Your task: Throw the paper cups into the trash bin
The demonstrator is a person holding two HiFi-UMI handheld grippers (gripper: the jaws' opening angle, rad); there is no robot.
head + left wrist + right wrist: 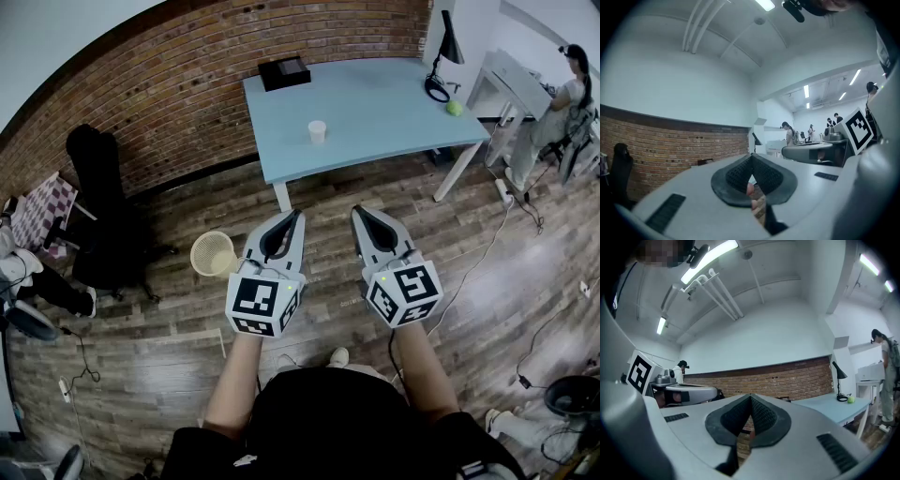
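Standing off the near left corner of the light-blue counter point(394, 103) is the mesh trash bin point(214, 253), then the left gripper point(297, 216), jaws pressed together empty, the paper cup point(318, 131) upright mid-counter, and the right gripper point(357, 212), likewise closed, both before the counter's near edge.

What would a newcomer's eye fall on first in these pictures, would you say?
The left gripper and right gripper, grey with marker cubes, fill the foreground, both shut and empty. Beyond them a small white paper cup stands on the pale blue table. A yellow mesh trash bin sits on the wooden floor beside the left gripper.
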